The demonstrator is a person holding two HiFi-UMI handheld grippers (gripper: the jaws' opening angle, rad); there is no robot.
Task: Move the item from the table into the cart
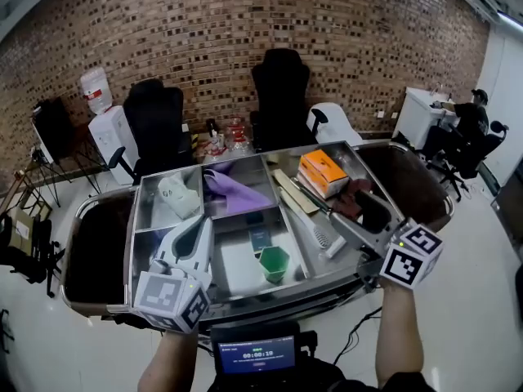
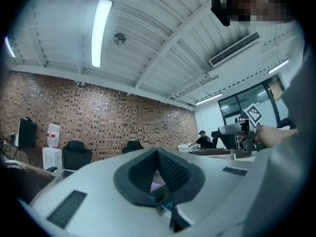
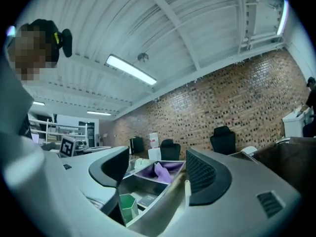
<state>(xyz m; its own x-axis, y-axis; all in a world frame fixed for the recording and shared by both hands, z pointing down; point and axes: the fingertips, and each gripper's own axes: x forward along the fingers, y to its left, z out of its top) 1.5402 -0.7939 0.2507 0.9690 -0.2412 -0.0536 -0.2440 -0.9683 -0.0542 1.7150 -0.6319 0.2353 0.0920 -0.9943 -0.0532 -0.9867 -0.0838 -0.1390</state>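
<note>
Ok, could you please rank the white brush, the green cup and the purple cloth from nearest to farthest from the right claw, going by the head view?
1. white brush: right compartment, just left of the right claw.
2. green cup: middle compartment, towards the near edge.
3. purple cloth: far middle compartment, towards the brick wall.

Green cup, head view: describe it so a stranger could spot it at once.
Start at the compartmented steel cart below the brick wall. In its near middle bin stands a small faceted green plastic cup, upright. It is the cart's only green thing.
</note>
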